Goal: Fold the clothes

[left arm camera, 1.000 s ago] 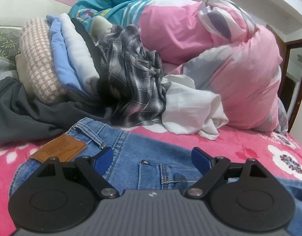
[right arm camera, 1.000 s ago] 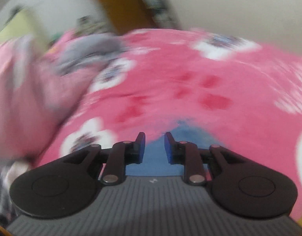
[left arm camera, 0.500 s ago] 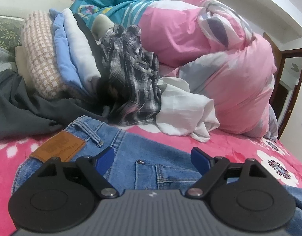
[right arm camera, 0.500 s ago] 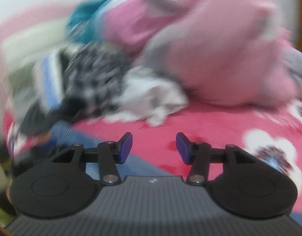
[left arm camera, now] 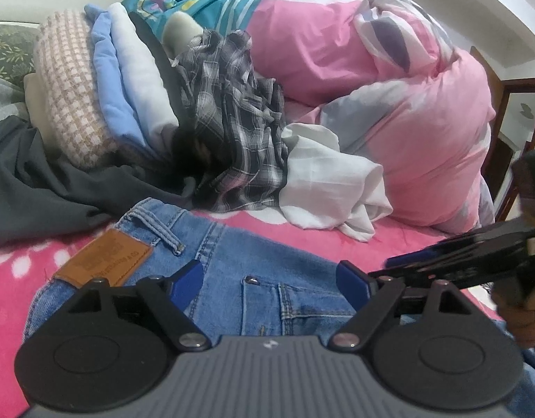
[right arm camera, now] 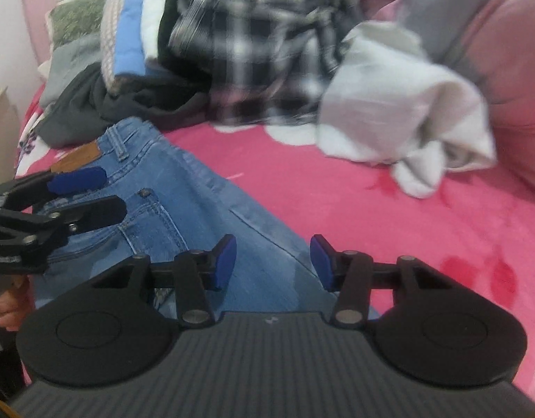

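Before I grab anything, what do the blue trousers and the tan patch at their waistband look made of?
The blue trousers look like washed denim: twill weave, contrast stitching, a metal rivet at the pocket. The tan waistband patch looks like stamped leather or imitation leather, matte; which one I cannot tell.

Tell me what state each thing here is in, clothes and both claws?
Jeans: spread flat on the bed, not yet folded.
White garment: crumpled, unfolded.
Plaid shirt: rumpled heap, unfolded.
Stack of clothes: folded, leaning on its side.
Dark garment: loose, unfolded.
Pink duvet: bunched up.
Left claw: wide open, empty, over the jeans.
Right claw: open, empty, over the jeans.
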`<state>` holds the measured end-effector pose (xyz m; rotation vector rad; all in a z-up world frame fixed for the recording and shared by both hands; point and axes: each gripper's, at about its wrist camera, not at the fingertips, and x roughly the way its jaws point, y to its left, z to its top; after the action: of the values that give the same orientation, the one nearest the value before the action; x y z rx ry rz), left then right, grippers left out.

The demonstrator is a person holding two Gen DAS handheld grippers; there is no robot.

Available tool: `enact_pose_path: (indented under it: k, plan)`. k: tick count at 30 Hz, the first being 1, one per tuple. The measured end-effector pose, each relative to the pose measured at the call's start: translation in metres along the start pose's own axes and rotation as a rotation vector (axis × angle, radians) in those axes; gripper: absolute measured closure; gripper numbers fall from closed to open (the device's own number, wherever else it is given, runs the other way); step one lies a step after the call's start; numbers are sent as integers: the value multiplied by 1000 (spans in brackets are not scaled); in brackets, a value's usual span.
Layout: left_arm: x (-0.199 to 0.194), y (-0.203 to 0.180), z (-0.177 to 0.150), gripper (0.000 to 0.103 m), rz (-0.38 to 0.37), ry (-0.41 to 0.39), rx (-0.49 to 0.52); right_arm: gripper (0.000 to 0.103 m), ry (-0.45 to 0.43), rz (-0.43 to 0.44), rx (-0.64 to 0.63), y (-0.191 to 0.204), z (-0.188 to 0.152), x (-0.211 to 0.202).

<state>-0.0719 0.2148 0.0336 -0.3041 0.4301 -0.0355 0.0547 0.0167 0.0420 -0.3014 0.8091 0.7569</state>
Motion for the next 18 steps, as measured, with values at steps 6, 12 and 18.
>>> enact_pose_path:
  k: [6,12,18]
  plan:
    - [1,0,1,18,2,10,7,97,50,28,-29,8,1,13]
    - [1,0,1,18,3,15,9,103,-41,-198,-188,53,2,-6]
    - [4,-1,3,19,6,13,3,103,-97,-330,-274,67,16,-12]
